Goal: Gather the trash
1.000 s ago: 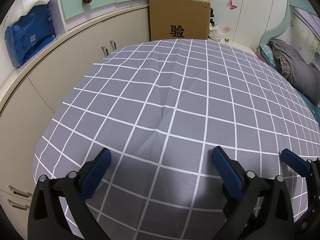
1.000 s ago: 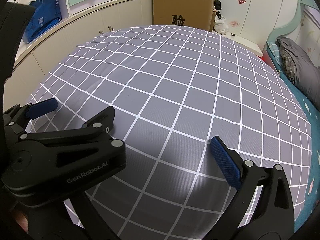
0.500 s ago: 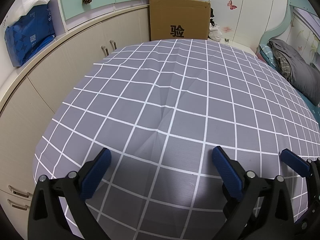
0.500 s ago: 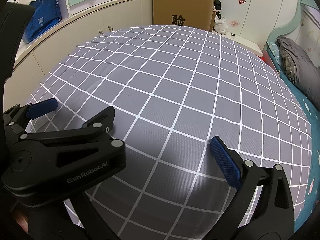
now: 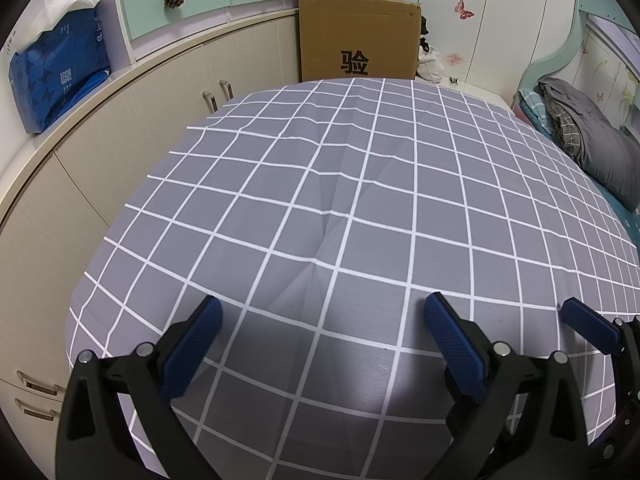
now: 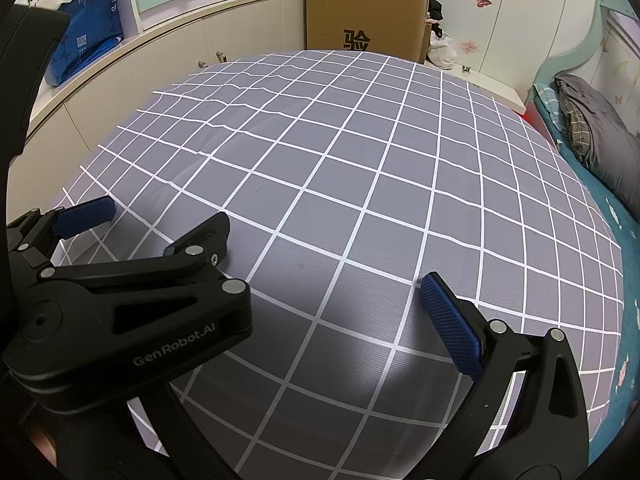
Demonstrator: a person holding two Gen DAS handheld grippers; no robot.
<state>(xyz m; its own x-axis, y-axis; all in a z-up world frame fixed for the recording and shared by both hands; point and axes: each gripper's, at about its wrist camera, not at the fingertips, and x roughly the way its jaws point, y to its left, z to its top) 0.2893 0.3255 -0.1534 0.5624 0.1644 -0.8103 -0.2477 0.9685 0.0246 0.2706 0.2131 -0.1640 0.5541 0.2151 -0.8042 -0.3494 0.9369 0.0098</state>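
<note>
A grey cloth with a white grid [image 5: 360, 184] covers the table, and no trash shows on it in either view. My left gripper [image 5: 322, 312] hovers open over the near edge of the cloth with nothing between its blue pads. My right gripper [image 6: 316, 304] is also open and holds nothing; its left finger is hidden behind the left gripper [image 6: 152, 220], which sits close beside it. In the left wrist view, one blue pad of the right gripper's fingers [image 5: 588, 324] shows at the far right.
A cardboard box [image 5: 356, 36] stands behind the table. Beige cabinets [image 5: 120, 132] curve along the left, with a blue bag [image 5: 60, 76] on top. A bed with grey bedding [image 5: 592, 140] lies to the right.
</note>
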